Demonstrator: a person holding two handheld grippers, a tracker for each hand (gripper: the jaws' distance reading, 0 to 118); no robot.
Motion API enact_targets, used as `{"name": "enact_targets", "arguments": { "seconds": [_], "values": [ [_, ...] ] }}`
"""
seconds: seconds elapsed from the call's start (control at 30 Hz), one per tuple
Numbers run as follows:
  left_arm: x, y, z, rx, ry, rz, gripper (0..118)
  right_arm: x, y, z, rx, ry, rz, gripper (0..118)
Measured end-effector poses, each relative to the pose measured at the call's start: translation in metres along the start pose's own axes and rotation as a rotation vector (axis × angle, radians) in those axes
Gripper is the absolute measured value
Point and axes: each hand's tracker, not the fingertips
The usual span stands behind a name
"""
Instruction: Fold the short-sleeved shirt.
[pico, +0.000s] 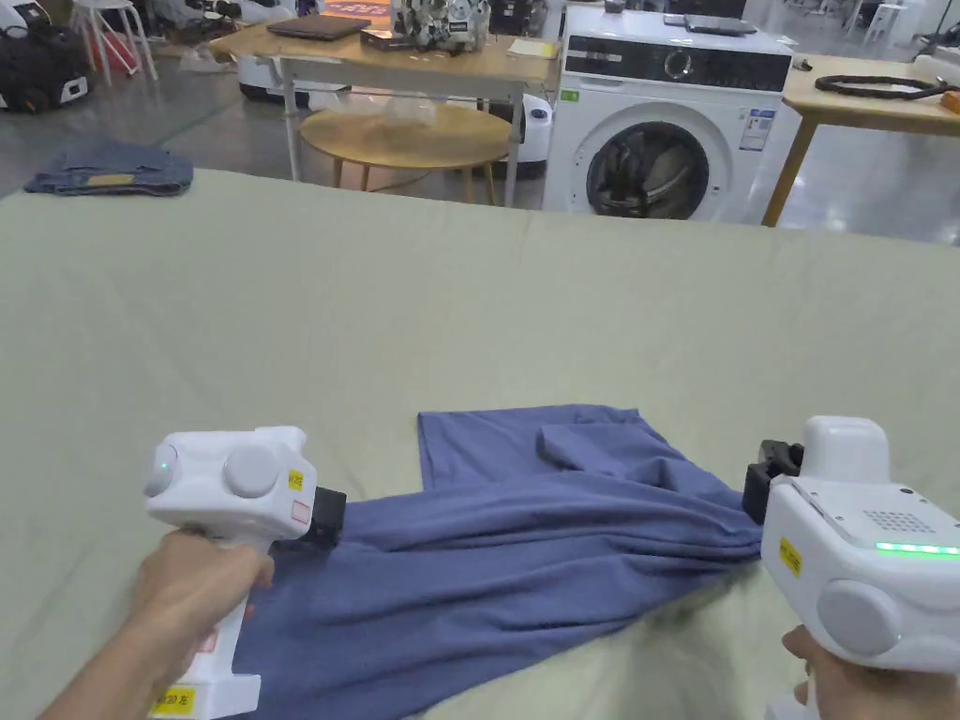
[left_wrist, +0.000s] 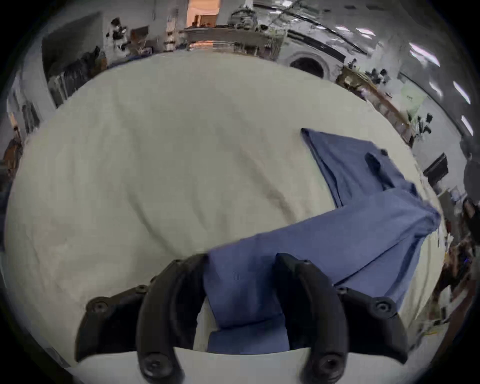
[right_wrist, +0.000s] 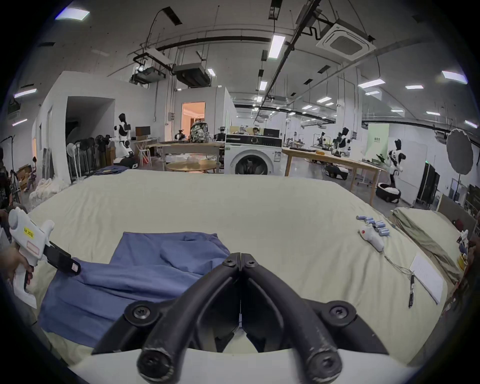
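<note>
A blue short-sleeved shirt (pico: 525, 553) lies partly folded and bunched on the pale green sheet (pico: 469, 309). One flat part with a sleeve points away from me. My left gripper (pico: 328, 517) is at the shirt's left end. In the left gripper view its jaws (left_wrist: 241, 259) stand apart with the blue cloth (left_wrist: 350, 233) lying between them. My right gripper (pico: 755, 502) is at the shirt's right end, where the cloth gathers to a point. In the right gripper view the jaws (right_wrist: 241, 256) are pressed together at the shirt's (right_wrist: 145, 275) edge, and the left gripper (right_wrist: 70, 265) shows farther off.
Folded jeans (pico: 112, 169) lie at the sheet's far left corner. A washing machine (pico: 666, 122), a round table (pico: 408, 136) and wooden tables stand beyond. On the sheet's right side lie a white handheld device (right_wrist: 371, 236), several small blue cylinders (right_wrist: 374, 224), a paper (right_wrist: 426, 278) and a pen (right_wrist: 411, 291).
</note>
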Motion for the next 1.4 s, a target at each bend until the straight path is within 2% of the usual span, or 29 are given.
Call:
{"name": "enact_targets", "arguments": {
  "seconds": [0.03, 0.07, 0.1, 0.13, 0.27, 0.33, 0.37, 0.4, 0.43, 0.47, 0.5, 0.6, 0.63, 0.7, 0.77, 0.83, 0.9, 0.97, 1.03, 1.1, 1.17, 1.2, 1.23, 1.3, 1.37, 1.4],
  "values": [
    [0.002, -0.003, 0.002, -0.009, -0.001, 0.004, 47, 0.001, -0.001, -0.001, -0.001, 0.002, -0.001, 0],
    [0.000, -0.003, 0.004, -0.003, -0.006, 0.026, 36, 0.001, -0.001, -0.003, -0.004, 0.001, -0.001, 0],
    [-0.002, -0.002, 0.007, -0.004, -0.014, 0.048, 5, 0.001, -0.002, -0.005, -0.011, 0.001, -0.003, 0],
    [-0.002, -0.001, 0.011, 0.000, -0.010, 0.040, 1, 0.003, -0.004, -0.007, -0.014, 0.006, -0.007, 0],
    [0.011, -0.008, 0.042, 0.082, -0.007, 0.000, 1, 0.005, -0.004, -0.018, -0.033, 0.013, 0.003, 0],
    [0.017, -0.013, 0.049, 0.109, -0.015, 0.001, 1, 0.009, 0.005, -0.031, -0.096, 0.059, -0.040, 3],
    [0.021, -0.015, 0.048, 0.113, 0.012, -0.036, 1, 0.012, 0.012, -0.043, -0.137, 0.095, -0.064, 21],
    [0.023, -0.018, 0.044, 0.118, 0.014, -0.049, 1, 0.013, 0.020, -0.056, -0.184, 0.093, -0.061, 62],
    [0.020, -0.018, 0.038, 0.102, -0.006, -0.046, 1, 0.012, 0.028, -0.069, -0.222, 0.106, -0.049, 94],
    [0.019, -0.019, 0.032, 0.071, -0.011, -0.022, 1, 0.013, 0.035, -0.085, -0.260, 0.134, -0.047, 114],
    [0.019, -0.022, 0.027, 0.078, -0.008, -0.022, 1, 0.011, 0.041, -0.103, -0.319, 0.152, -0.055, 118],
    [0.008, -0.025, 0.011, 0.070, -0.024, -0.017, 1, 0.007, 0.056, -0.152, -0.413, 0.215, -0.082, 118],
    [0.006, -0.024, 0.011, 0.075, -0.037, -0.005, 1, 0.003, 0.059, -0.168, -0.432, 0.206, -0.075, 118],
    [0.000, -0.023, 0.008, 0.071, -0.056, 0.036, 1, -0.011, 0.066, -0.203, -0.496, 0.163, -0.012, 117],
    [-0.002, -0.023, 0.006, 0.068, -0.061, 0.025, 1, -0.018, 0.064, -0.237, -0.565, 0.155, -0.001, 115],
    [0.002, -0.026, 0.007, 0.068, -0.060, 0.023, 1, -0.025, 0.061, -0.264, -0.626, 0.148, -0.026, 113],
    [0.003, -0.027, 0.004, 0.072, -0.056, 0.027, 1, -0.031, 0.055, -0.286, -0.660, 0.156, -0.031, 103],
    [0.005, -0.028, 0.003, 0.074, -0.046, 0.009, 1, -0.036, 0.050, -0.300, -0.680, 0.110, -0.026, 100],
    [0.007, -0.029, 0.001, 0.081, -0.033, -0.014, 0, -0.038, 0.044, -0.310, -0.699, 0.106, -0.026, 84],
    [0.005, -0.030, -0.003, 0.085, -0.029, -0.016, 0, -0.043, 0.040, -0.308, -0.730, 0.090, -0.030, 75],
    [0.002, -0.029, -0.005, 0.085, -0.031, -0.025, 0, -0.046, 0.040, -0.299, -0.709, 0.091, -0.012, 55],
    [0.000, -0.028, -0.006, 0.085, -0.038, -0.012, 0, -0.045, 0.044, -0.297, -0.698, 0.087, 0.007, 25],
    [0.001, -0.029, -0.004, 0.086, -0.047, 0.005, 0, -0.045, 0.047, -0.292, -0.668, 0.097, 0.030, 0],
    [-0.001, -0.031, -0.004, 0.092, -0.056, 0.017, 0, -0.048, 0.050, -0.284, -0.657, 0.168, 0.011, 0],
    [0.005, -0.034, 0.000, 0.103, -0.048, 0.002, 0, -0.049, 0.049, -0.276, -0.640, 0.139, 0.062, 0],
    [0.009, -0.035, 0.002, 0.107, -0.041, -0.003, 0, -0.049, 0.048, -0.275, -0.650, 0.160, 0.070, 0]
  ]
}}
